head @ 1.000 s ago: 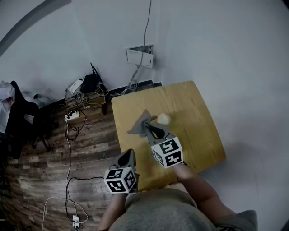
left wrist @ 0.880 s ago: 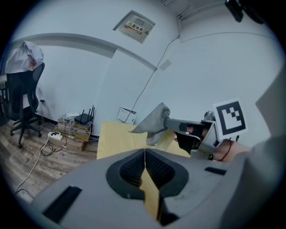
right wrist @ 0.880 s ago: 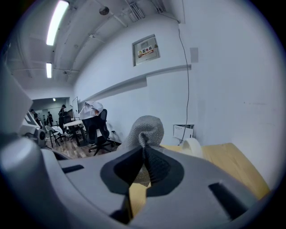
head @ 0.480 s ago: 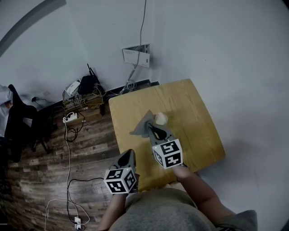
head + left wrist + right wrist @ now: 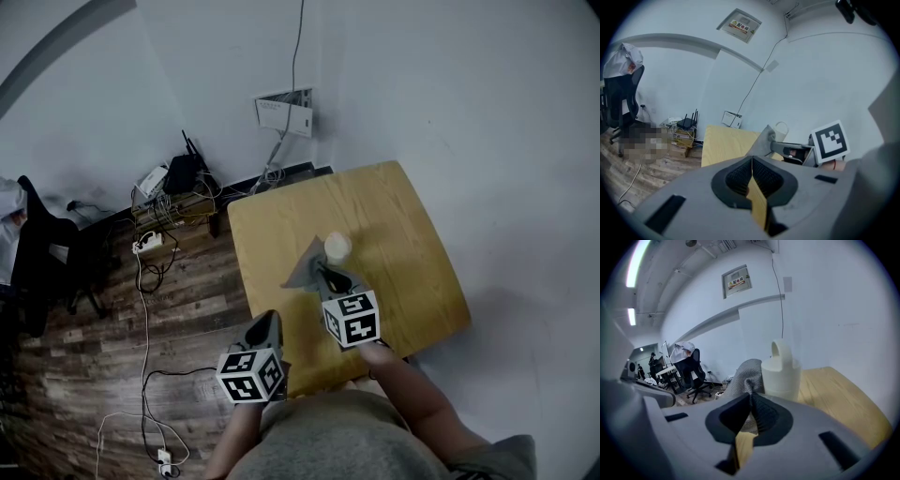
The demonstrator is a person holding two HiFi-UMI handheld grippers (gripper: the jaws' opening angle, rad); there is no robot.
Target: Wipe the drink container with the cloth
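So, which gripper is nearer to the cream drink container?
Right. The right gripper, shut on the grey cloth, is just beside the cream drink container; the left gripper is at the wooden table's near edge.

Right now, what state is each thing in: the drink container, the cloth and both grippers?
Drink container, upright on the table, loop handle on top.
Cloth, bunched up and pinched, lying against the drink container's side.
Right gripper, jaws shut on the cloth.
Left gripper, jaws shut, nothing between them.
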